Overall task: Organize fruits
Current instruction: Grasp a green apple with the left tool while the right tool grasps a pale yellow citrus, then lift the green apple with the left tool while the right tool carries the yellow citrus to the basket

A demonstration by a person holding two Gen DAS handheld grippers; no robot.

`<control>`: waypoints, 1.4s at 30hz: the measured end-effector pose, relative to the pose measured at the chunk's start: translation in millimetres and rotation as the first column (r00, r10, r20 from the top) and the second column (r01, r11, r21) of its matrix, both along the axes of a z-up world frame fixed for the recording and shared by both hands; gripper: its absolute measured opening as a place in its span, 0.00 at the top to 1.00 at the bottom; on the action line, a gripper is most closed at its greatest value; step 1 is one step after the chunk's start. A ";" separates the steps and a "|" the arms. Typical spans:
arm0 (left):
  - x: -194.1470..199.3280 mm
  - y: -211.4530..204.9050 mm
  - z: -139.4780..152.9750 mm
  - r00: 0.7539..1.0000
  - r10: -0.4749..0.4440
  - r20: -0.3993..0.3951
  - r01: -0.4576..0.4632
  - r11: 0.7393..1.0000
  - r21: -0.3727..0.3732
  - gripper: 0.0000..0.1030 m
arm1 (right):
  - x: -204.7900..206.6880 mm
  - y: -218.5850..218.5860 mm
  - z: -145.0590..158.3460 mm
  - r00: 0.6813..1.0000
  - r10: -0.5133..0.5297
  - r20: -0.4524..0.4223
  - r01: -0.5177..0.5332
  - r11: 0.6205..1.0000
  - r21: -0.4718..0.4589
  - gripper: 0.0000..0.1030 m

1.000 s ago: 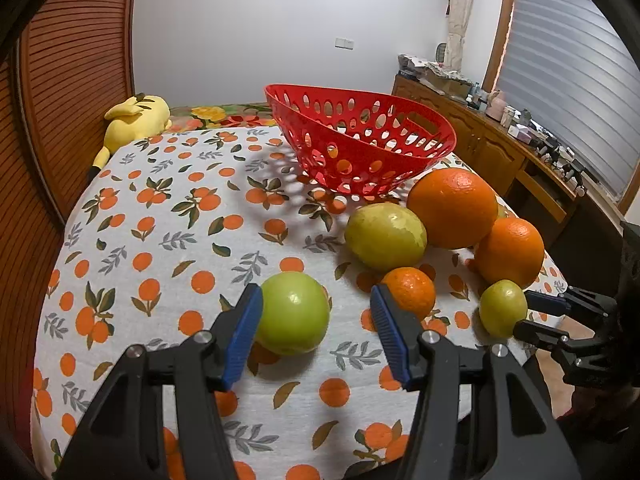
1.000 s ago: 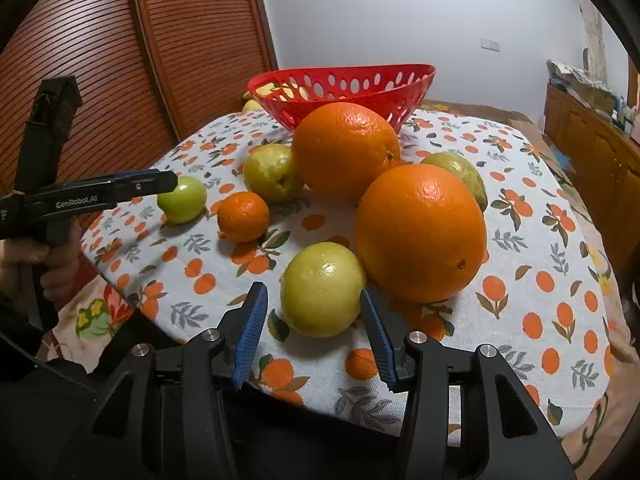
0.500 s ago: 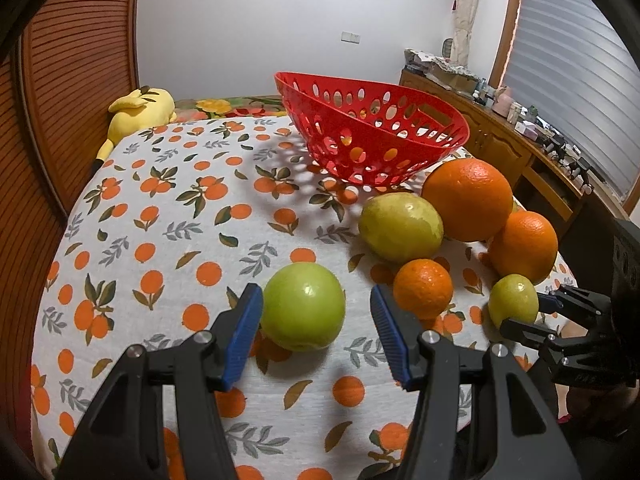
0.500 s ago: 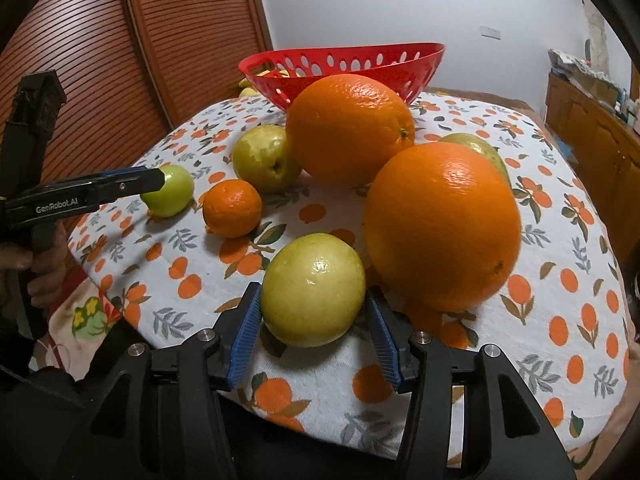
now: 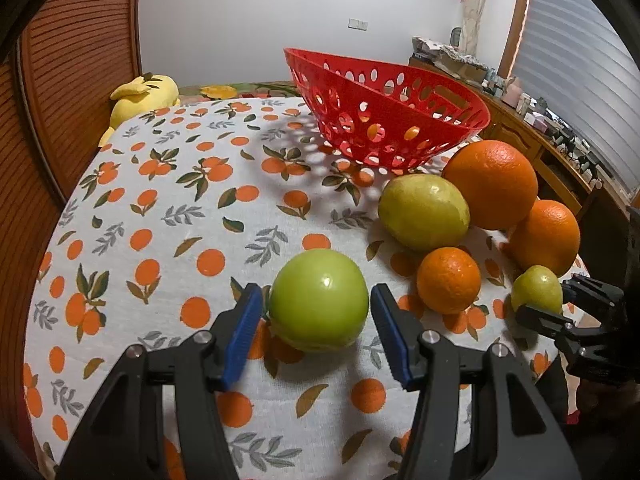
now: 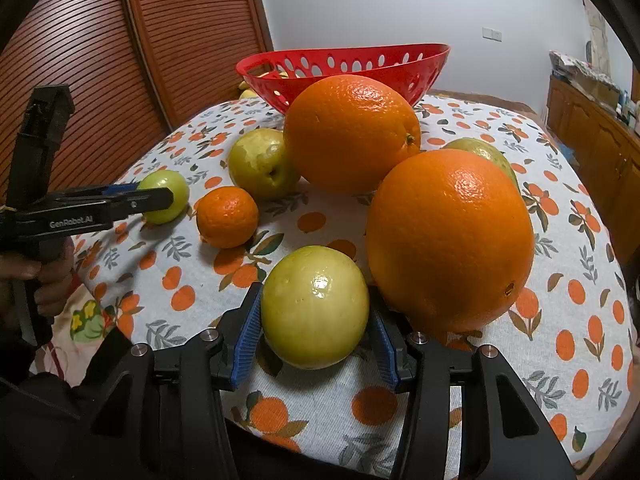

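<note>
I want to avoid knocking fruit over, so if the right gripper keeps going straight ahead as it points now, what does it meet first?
The right gripper would first meet the round yellow-green fruit already between its open jaws, probably pushing it toward the big orange just beyond on the right.

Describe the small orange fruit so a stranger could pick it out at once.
Start at the red basket on the patterned tablecloth, then come toward the cluster of fruit in front of it. The mandarin sits at the near side, below the yellow-green pear. It is orange like the two oranges but clearly the smallest of them.
</note>
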State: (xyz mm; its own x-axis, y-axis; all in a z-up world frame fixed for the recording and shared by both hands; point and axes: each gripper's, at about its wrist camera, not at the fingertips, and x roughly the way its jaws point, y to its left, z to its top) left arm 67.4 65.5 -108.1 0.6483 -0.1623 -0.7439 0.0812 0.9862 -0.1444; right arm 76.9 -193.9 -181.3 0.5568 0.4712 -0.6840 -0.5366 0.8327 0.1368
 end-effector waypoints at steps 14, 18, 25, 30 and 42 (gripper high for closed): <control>5.4 0.6 -9.2 1.000 -0.002 -0.009 0.002 1.000 -0.007 0.46 | -1.4 -0.8 0.1 1.000 -0.001 -0.003 0.001 1.000 0.008 0.51; 4.7 1.1 -11.1 1.000 -0.008 -0.001 0.008 1.000 -0.015 0.48 | -1.7 -1.3 0.0 1.000 -0.002 -0.003 0.002 1.000 0.010 0.51; 0.7 -1.4 -10.3 1.000 -0.019 0.013 0.019 1.000 -0.014 0.52 | -2.6 -0.9 0.0 1.000 0.002 0.001 -0.002 1.000 0.007 0.51; -2.6 -5.0 -3.5 0.999 -0.028 0.030 0.029 0.999 -0.021 0.52 | -4.0 1.0 0.8 1.000 0.007 0.006 -0.007 1.000 -0.005 0.51; -7.3 -14.1 30.1 0.993 -0.052 0.103 0.055 0.998 -0.027 0.52 | -6.6 7.4 23.5 0.998 0.047 0.041 -0.048 0.999 0.014 0.51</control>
State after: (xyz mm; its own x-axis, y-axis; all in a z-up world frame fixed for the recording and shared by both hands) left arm 60.1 51.4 -78.0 0.7104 -0.2195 -0.6687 0.1494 0.9755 -0.1615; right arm 70.3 -186.4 -157.8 0.5610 0.5074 -0.6541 -0.5806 0.8044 0.1260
